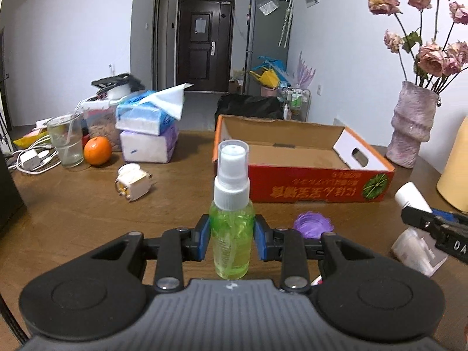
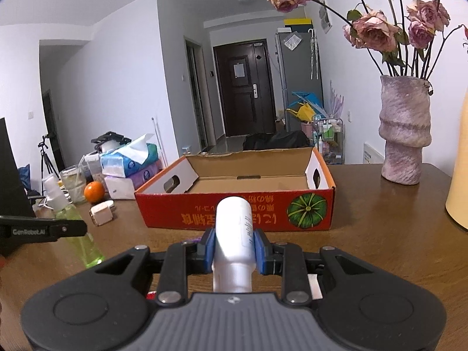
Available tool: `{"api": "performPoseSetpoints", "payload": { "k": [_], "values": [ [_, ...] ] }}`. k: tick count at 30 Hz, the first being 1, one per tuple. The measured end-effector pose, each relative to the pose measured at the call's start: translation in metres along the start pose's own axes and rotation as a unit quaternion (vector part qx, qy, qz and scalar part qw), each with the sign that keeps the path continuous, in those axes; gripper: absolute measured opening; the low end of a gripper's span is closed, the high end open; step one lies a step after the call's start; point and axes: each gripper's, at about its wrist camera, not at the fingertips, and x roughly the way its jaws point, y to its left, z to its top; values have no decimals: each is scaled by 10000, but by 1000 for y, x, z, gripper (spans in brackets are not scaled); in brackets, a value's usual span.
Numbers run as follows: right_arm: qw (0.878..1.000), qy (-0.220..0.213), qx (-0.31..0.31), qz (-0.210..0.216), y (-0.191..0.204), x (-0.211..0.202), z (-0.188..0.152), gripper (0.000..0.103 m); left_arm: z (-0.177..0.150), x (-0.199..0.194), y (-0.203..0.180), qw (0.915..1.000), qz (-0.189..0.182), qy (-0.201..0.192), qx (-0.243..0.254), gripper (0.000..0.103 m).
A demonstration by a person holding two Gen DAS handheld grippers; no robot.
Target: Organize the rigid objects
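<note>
Tabletop surface [image 1: 73, 204] is brown wood with a glossy sheen, set in a white-walled room; a dark door [image 1: 204, 44] is seen at the far end of a hallway beside a grey refrigerator [image 1: 267, 44]. An open red cardboard box [image 2: 234, 210] is placed at the table's centre, its interior bare. A textured vase [image 2: 405, 134] of dried roses is positioned to its right; tissue packs [image 1: 149, 134], a glass [image 1: 65, 140] and an orange [image 1: 98, 150] are grouped to its left. A green spray bottle [image 1: 231, 234] is pinched upright by the left gripper [image 1: 231, 241], in front of the box. A white bottle [image 2: 234, 234] is clamped by the right gripper [image 2: 233, 251], also before the box.
</note>
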Motion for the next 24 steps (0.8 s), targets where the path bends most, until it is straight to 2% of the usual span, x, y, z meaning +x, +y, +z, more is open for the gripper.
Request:
{"api": "performPoseSetpoints", "payload": {
  "k": [13, 24],
  "values": [
    [9998, -140, 110, -80, -12, 8, 20, 27, 26, 12, -45, 9994, -166, -302, -1, 32],
    [9997, -130, 109, -185, -19, 22, 30, 27, 46, 27, -60, 9988, -233, -430, -80, 32]
  ]
}}
